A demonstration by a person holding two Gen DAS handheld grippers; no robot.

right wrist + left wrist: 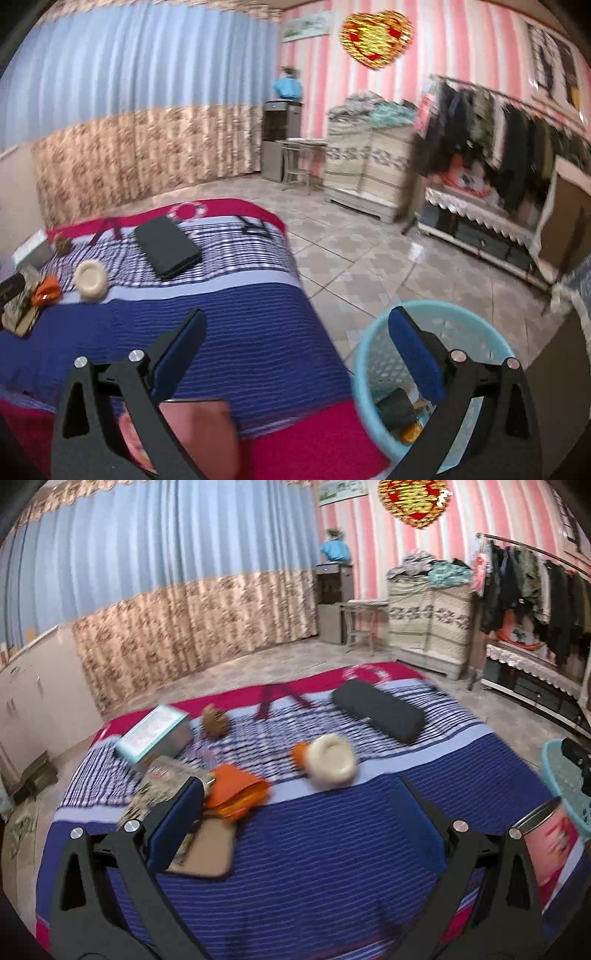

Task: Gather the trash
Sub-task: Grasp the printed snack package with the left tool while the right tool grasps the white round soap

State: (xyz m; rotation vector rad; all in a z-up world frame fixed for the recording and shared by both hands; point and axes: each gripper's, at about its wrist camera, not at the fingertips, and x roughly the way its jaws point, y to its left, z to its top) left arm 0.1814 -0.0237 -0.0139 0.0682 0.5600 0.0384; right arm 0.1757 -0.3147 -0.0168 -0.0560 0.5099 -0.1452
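Picking up the next bit of trash is the job now. The left gripper [295, 794] is spread wide with nothing in it, low in its picture, over the blue striped bed cover [314, 849]. The orange wrapper [236, 794] lies just by its left finger, left of the middle. Slide over it, come down straight and squeeze slowly. The right gripper [295, 325] is spread too, empty, beside the blue basket [369, 362] at lower right.
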